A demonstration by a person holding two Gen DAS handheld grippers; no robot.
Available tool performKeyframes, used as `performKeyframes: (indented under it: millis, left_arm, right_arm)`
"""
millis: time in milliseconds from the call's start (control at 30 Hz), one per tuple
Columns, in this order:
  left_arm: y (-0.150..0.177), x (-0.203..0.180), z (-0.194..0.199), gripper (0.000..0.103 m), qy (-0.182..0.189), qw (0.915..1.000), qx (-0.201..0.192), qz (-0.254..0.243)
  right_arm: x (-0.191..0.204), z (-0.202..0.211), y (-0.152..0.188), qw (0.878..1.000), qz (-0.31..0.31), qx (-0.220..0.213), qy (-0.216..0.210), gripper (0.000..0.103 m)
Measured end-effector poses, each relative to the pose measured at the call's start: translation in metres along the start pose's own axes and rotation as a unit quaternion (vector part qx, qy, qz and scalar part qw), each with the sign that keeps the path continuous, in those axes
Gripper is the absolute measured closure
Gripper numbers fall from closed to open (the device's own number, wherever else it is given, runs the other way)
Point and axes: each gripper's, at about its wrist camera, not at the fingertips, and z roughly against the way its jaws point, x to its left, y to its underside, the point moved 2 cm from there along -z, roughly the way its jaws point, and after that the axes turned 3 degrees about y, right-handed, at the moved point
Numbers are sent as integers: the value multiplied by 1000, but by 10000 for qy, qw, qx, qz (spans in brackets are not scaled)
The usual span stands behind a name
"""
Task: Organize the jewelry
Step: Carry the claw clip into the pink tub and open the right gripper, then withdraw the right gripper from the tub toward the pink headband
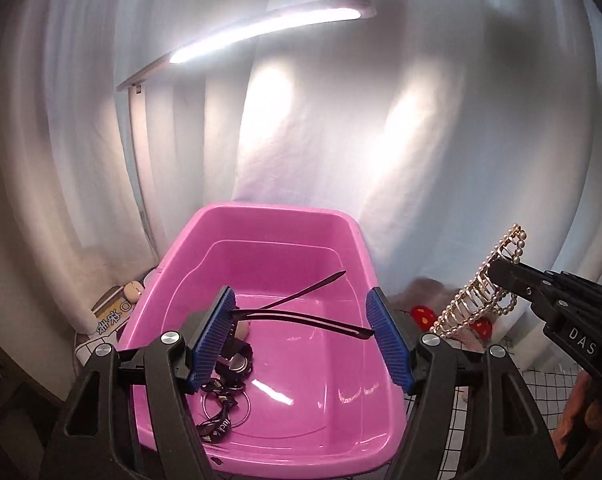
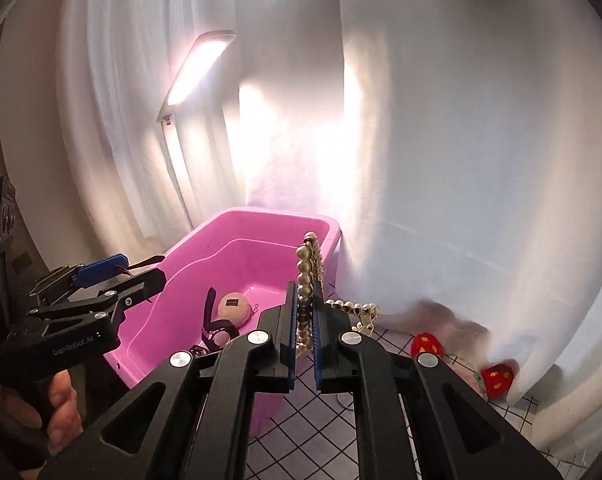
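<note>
A pink plastic tub [image 1: 353,240] stands in front of me, also in the right wrist view [image 2: 257,216]. My left gripper [image 1: 301,332] hovers open over it; black glasses [image 1: 301,314] stretch between its blue pads, touching the left pad. In the tub lie a black watch [image 1: 237,364], a metal ring [image 1: 221,408] and a beige ball [image 2: 233,308]. My right gripper [image 2: 305,320] is shut on a pearl-and-gold hair comb [image 2: 309,272], held upright right of the tub, also seen in the left wrist view [image 1: 485,292].
White curtains hang behind. A lit bar lamp [image 1: 261,28] stands at the back left. Red strawberry plush pieces [image 2: 425,344] lie on a checked cloth [image 2: 313,432] right of the tub. A small box [image 1: 113,312] lies left of the tub.
</note>
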Motion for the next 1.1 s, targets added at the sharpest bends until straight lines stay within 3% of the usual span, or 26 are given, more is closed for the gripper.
performKeyframes:
  millis: [200,333,833,900,933,1000,1100]
  left_arm:
    - [4,57,-25,37,-444,9984,228,249]
    - [13,80,-42,37,-547,9963,511,433]
    - [36,92,-78,35,-615,9899,1222,372]
    - [37,90,-78,28,-643,9898,1228,318]
    - [37,90,-78,19,-673,9899,1215,292]
    - [37,90,-76,15,-698,9904,1168,257]
    - [38,90,-76,9,-650,9904,1191,271]
  right_arm:
    - [55,-62,-21,9973,303,373,-556,96]
    - [78,-97,-16,9938,434,785,-655,96]
    - [72,-158,11,9859,322,1631,-207,96]
    - [70,-160,11,9858,327,1639,-131,96]
    - [69,-160,11,9858,336,1641,-110,94]
    - [68,-160,9,9858,363,1638,-6,66]
    - [69,-155,6,9868,418,1561,67,61]
